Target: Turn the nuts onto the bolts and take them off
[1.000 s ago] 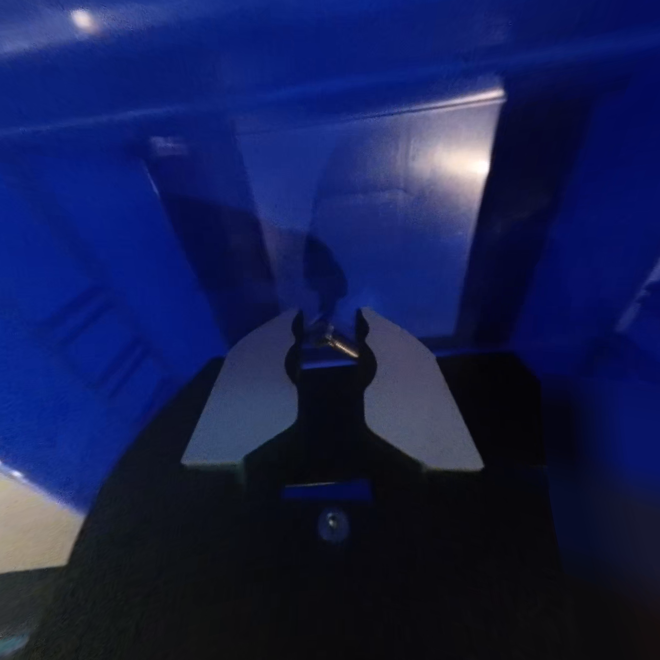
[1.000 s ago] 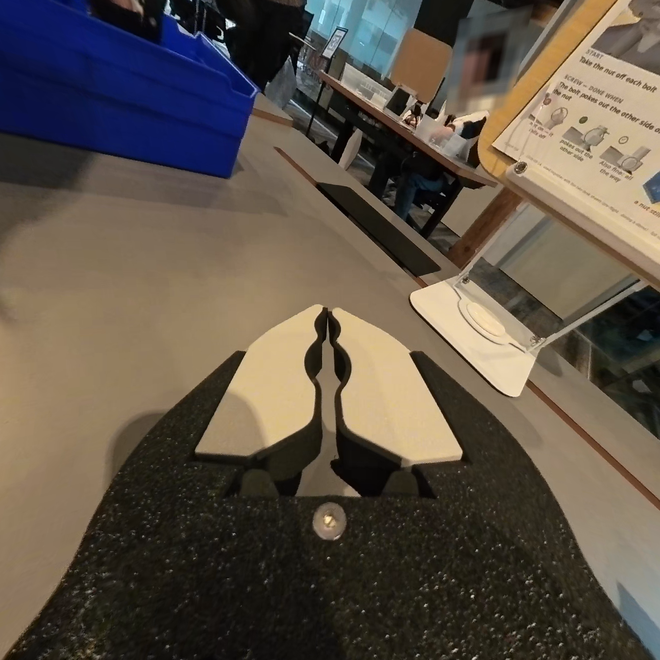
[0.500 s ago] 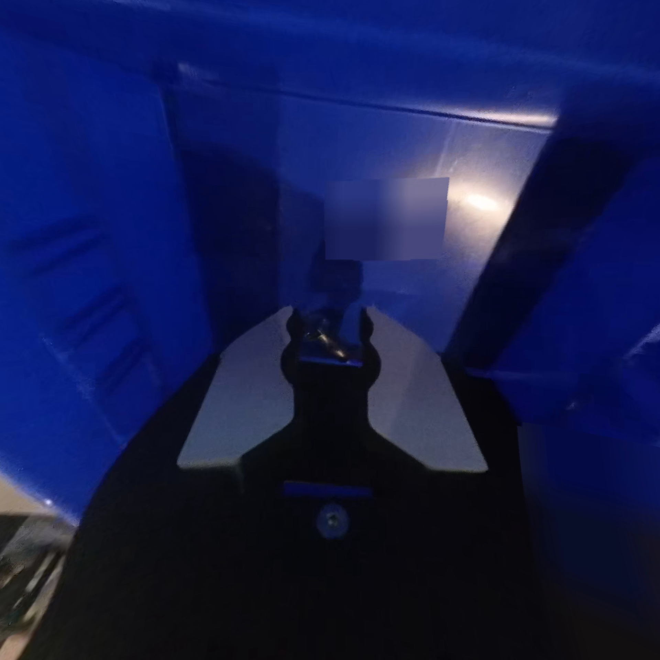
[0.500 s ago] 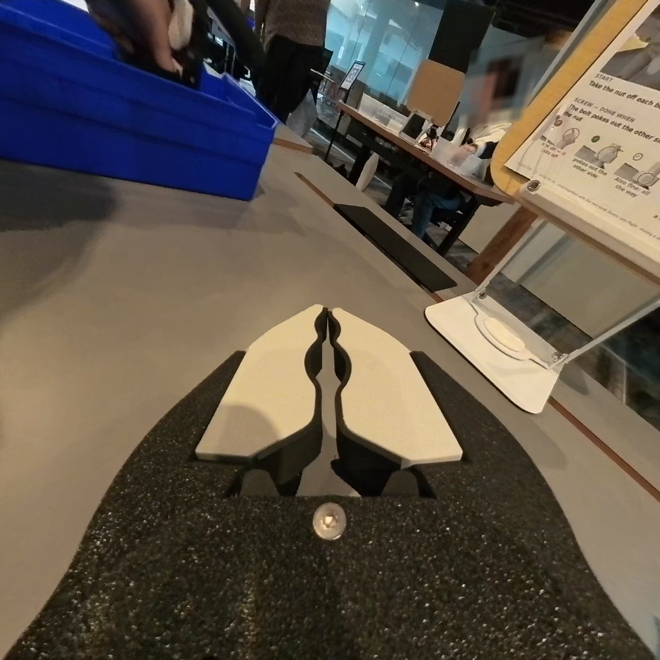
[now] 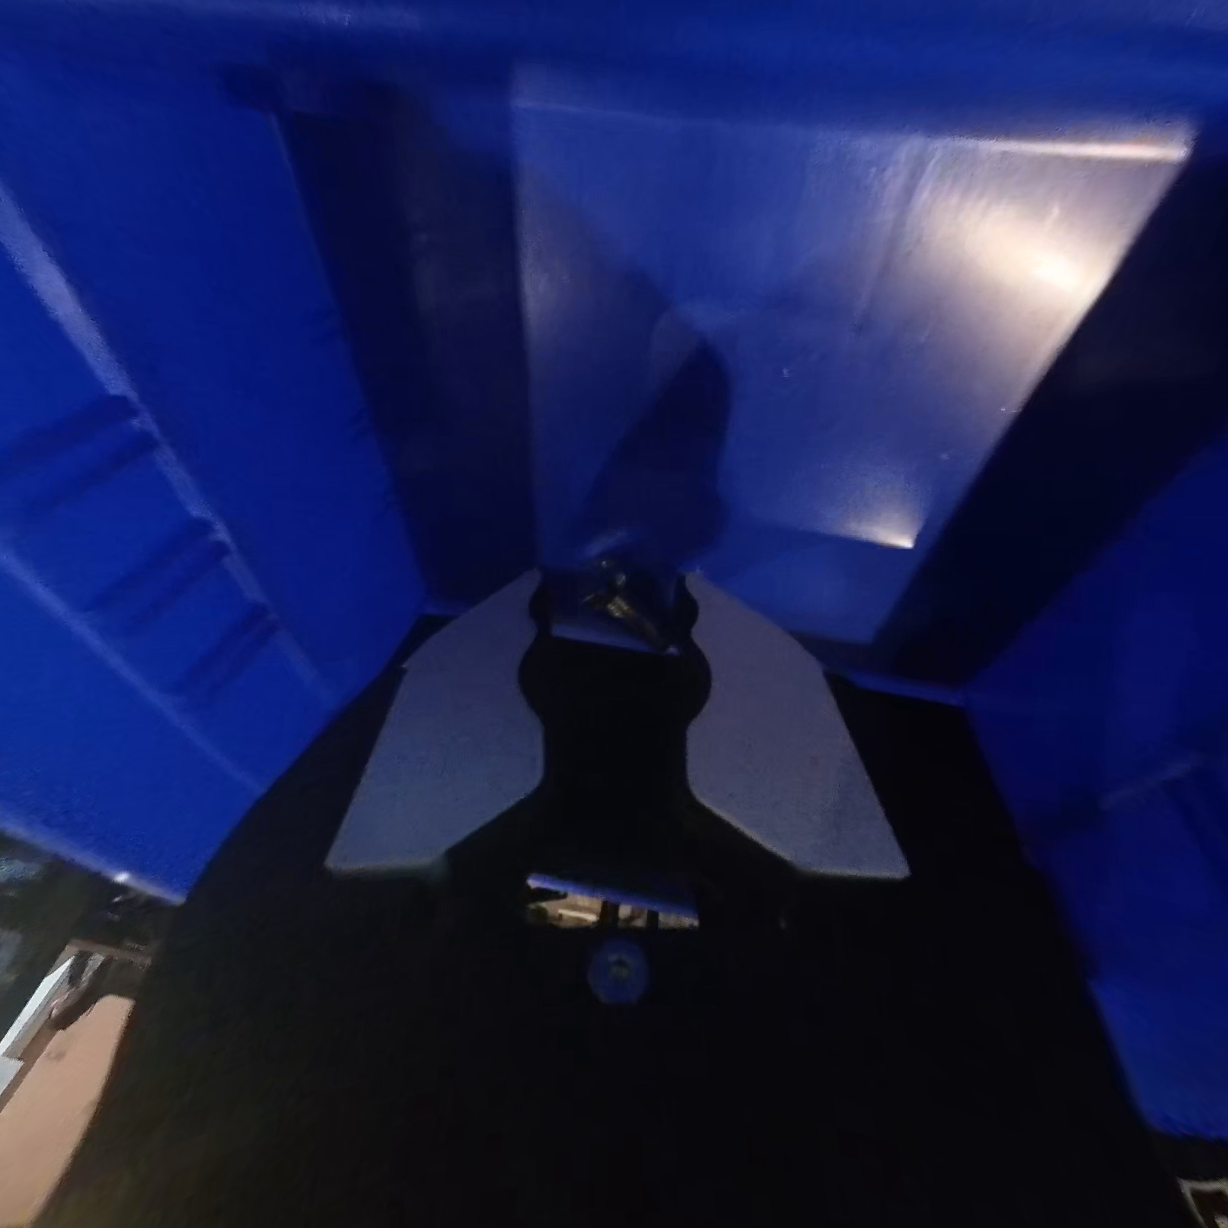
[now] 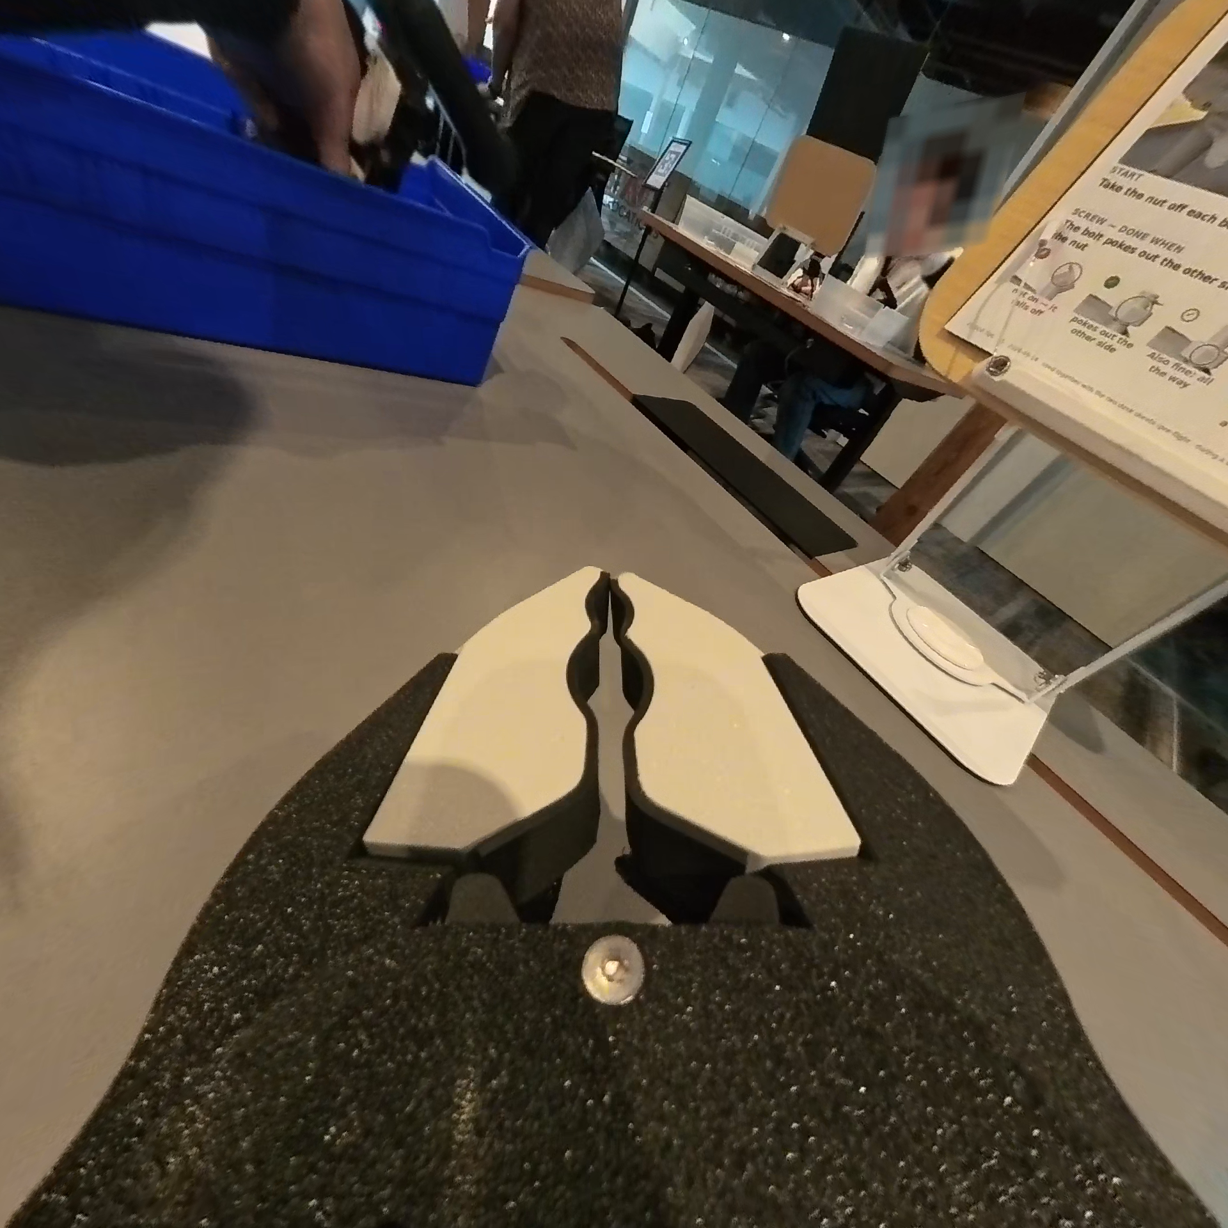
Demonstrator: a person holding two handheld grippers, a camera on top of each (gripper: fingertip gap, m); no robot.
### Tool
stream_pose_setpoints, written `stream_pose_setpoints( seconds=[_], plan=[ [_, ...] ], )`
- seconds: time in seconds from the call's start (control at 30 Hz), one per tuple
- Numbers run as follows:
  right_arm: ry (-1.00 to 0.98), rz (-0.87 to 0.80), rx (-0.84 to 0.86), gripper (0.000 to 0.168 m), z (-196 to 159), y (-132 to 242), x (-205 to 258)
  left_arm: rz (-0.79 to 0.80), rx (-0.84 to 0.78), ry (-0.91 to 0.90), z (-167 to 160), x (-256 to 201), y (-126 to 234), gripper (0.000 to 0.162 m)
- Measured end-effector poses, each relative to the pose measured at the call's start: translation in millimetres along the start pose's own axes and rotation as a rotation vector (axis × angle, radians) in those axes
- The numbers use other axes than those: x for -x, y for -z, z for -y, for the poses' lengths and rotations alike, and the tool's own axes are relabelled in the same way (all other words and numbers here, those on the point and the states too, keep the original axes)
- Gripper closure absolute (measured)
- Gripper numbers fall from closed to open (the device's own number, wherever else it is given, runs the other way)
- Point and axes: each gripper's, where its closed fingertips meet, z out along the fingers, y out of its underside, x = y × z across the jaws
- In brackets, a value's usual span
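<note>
My left gripper (image 5: 611,591) is down inside a blue bin (image 5: 199,399). A small metal bolt (image 5: 614,603), perhaps with a nut on it, sits crosswise between its fingertips and stays there as the bin walls shift. The view is dark and blurred, so the bolt's details are unclear. My right gripper (image 6: 610,579) is shut and empty, low over the grey table (image 6: 266,565). In the right wrist view the blue bin (image 6: 266,279) stands at the far left, with a person's arm (image 6: 319,86) reaching into it.
A white stand (image 6: 930,684) with a clear holder carries an instruction sheet (image 6: 1129,279) to the right of my right gripper. A black strip (image 6: 744,458) lies along the table's far edge. Other tables and people are beyond. About 40 cm separates my left fingertips from my right.
The left gripper has shifted inside the bin with the bolt still between its tips. The right view has drifted a little, bringing the arm in the bin into sight; the right gripper stays shut.
</note>
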Motion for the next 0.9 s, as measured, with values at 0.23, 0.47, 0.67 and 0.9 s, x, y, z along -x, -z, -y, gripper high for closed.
stream_pose_setpoints(
  seconds=[0.23,0.47,0.67,0.9],
  plan=[
    [0.001,0.006,-0.005,0.168,0.9,0.5,1.3,-0.052,-0.004,-0.001,-0.6,-6.2,-6.3,0.149],
    [0.009,0.018,-0.001,0.168,0.6,-0.6,4.0,-0.158,-0.071,-0.106,2.0,-21.5,-4.6,0.162],
    [0.018,0.024,0.001,0.168,0.7,-1.7,5.7,-0.208,-0.216,-0.150,10.8,-29.8,18.0,0.162],
    [0.031,0.032,0.002,0.168,1.0,-1.3,7.8,-0.192,-0.141,-0.150,-5.2,-21.8,27.9,0.154]
  ],
)
